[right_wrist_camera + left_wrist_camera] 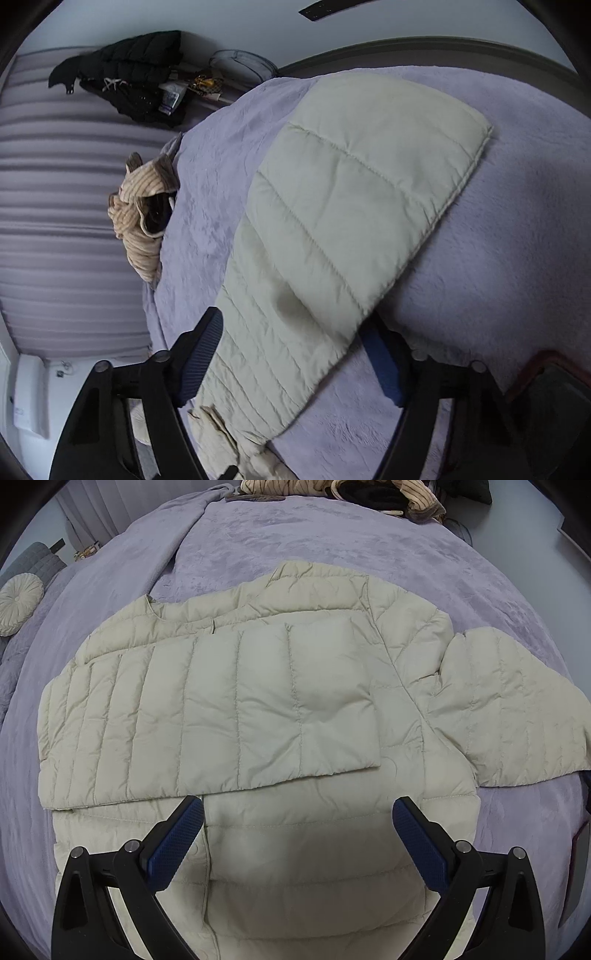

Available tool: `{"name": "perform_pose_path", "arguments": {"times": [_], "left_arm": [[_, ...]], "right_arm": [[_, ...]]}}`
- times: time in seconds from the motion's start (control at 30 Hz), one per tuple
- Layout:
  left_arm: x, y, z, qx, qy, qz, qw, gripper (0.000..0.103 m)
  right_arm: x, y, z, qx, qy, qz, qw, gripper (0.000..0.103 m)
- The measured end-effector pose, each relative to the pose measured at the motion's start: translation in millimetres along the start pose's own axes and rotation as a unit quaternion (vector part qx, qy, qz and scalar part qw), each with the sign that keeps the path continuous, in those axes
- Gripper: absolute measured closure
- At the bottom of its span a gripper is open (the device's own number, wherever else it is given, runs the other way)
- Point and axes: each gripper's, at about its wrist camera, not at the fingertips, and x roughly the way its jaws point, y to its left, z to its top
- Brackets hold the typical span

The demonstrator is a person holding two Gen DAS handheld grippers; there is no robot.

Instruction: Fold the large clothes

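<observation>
A cream quilted puffer jacket (314, 849) lies flat on a lavender blanket (258, 535). One sleeve (221, 709) is folded across its chest. The other sleeve (509, 701) stretches out to the right over the blanket. My left gripper (299, 802) hangs open above the jacket's lower body, with nothing between its fingers. In the right wrist view the outstretched sleeve (351, 192) lies flat and runs between the blue-padded fingers of my right gripper (291, 321). The sleeve's edge covers the tip of the right finger (384, 369). The jaws stand wide around the sleeve and I see no pinch.
A beige striped garment (136, 221) is heaped at the bed's far edge, also visible as a striped pile (280, 487). A black jacket (129, 74) lies off the bed. A round cushion (18, 602) sits at the left. A dark object (554, 398) is by the bed's near right corner.
</observation>
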Motion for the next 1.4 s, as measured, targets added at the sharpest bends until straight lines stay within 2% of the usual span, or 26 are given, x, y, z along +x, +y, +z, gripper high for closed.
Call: {"name": "perform_pose_path", "arguments": {"times": [0.03, 0.1, 0.13, 0.17, 0.23, 0.37, 0.47, 0.57, 0.73, 0.83, 0.93, 1.1, 1.23, 1.3, 1.4], "left_arm": [[-0.7, 0.0, -0.8, -0.001, -0.001, 0.002, 1.0, 0.001], [-2.4, 1.4, -1.5, -0.006, -0.002, 0.005, 1.0, 0.001], [-3.5, 2.5, -2.0, -0.01, -0.003, 0.007, 0.9999, 0.001], [-3.8, 4.7, -2.1, -0.014, -0.003, 0.009, 0.9999, 0.001], [-6.3, 9.9, -2.3, -0.022, -0.005, 0.013, 0.9997, 0.001], [-13.8, 25.3, -2.9, -0.035, -0.019, 0.021, 0.999, 0.001], [-16.8, 42.2, -2.1, -0.043, -0.024, 0.027, 0.9984, 0.001], [-19.0, 62.3, -2.4, -0.055, -0.028, 0.027, 0.9977, 0.001], [-18.7, 101.8, -7.6, -0.075, -0.028, 0.028, 0.9964, 0.001], [-20.2, 128.2, -13.5, -0.084, -0.029, 0.028, 0.9957, 0.001], [-22.6, 152.9, -19.4, -0.081, -0.036, 0.041, 0.9952, 0.001], [-23.6, 196.0, -30.6, -0.105, -0.033, 0.044, 0.9929, 0.001], [-19.3, 218.0, -38.6, -0.119, -0.027, 0.04, 0.9917, 0.001], [-17.6, 224.9, -42.2, -0.12, -0.027, 0.038, 0.9917, 0.001], [-16.5, 232.0, -45.0, -0.122, -0.028, 0.032, 0.9916, 0.001]], "right_arm": [[1.9, -1.5, 3.5, 0.013, -0.002, 0.014, 1.0, 0.032], [6.9, -3.9, 8.4, 0.04, 0.001, 0.034, 0.999, 0.055], [10.1, -4.8, 10.5, 0.051, 0.006, 0.038, 0.998, 0.079], [13.2, -4.9, 10.3, 0.059, 0.011, 0.044, 0.997, 0.093], [16.1, -0.2, 11.1, 0.058, 0.016, 0.06, 0.996, 0.095], [15.7, 33.9, 4.8, 0.001, 0.022, 0.089, 0.996, 0.097], [17.0, 76.1, -9.3, -0.068, 0.036, 0.108, 0.991, 0.097], [22.7, 122.2, -37.7, -0.147, 0.058, 0.12, 0.98, 0.097], [51.5, 196.2, -113.6, -0.271, 0.102, 0.119, 0.95, 0.097], [77.3, 234.0, -172.9, -0.357, 0.128, 0.097, 0.92, 0.097], [110.1, 256.7, -234.0, -0.415, 0.164, 0.074, 0.892, 0.097], [171.4, 246.9, -317.3, -0.446, 0.226, 0.023, 0.866, 0.097], [207.6, 224.5, -355.3, -0.466, 0.251, -0.044, 0.847, 0.096], [215.7, 212.0, -360.1, -0.46, 0.251, -0.077, 0.848, 0.096], [207.0, 199.4, -355.2, -0.436, 0.247, -0.092, 0.86, 0.091]]}}
